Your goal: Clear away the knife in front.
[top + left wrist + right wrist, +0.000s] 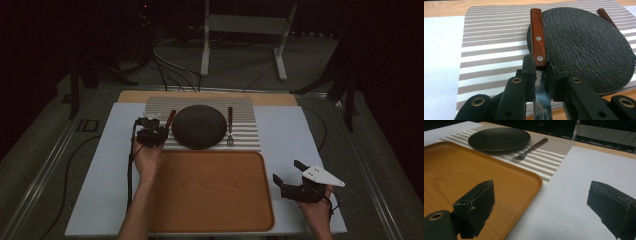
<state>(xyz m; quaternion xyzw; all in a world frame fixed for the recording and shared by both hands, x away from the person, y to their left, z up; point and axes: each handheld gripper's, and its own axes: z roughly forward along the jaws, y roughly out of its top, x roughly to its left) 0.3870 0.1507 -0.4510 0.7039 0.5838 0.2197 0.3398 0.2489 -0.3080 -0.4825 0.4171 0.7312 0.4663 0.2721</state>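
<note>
A knife (pixel 538 37) with a red-brown wooden handle is held by the left gripper (pixel 541 75). The jaws are closed tight on it, right where the handle meets the blade, and the dark blade runs back between them. The handle points away, along the left edge of the black plate (pixel 586 47).

In the high view, the left gripper (pixel 151 134) is seen at the left side of the striped mat (pixel 245 137), with the knife (pixel 170 119) just beside the plate (pixel 199 126). A fork (pixel 230 127) is laid on the mat on the other side of the plate — its handle is brown too.

The mat is set at the far side of a white sheet (pixel 290 135) that covers the table. A wooden tray (pixel 210 192) is placed just in front of the mat, near the person.

The right gripper (pixel 296 181) is held over the white sheet, just to the right of the tray. Its jaws are spread wide apart, and nothing is held between them. In its own view, the tray (pixel 461 175), the plate (pixel 499 138) and the fork (pixel 530 149) are seen farther off.
</note>
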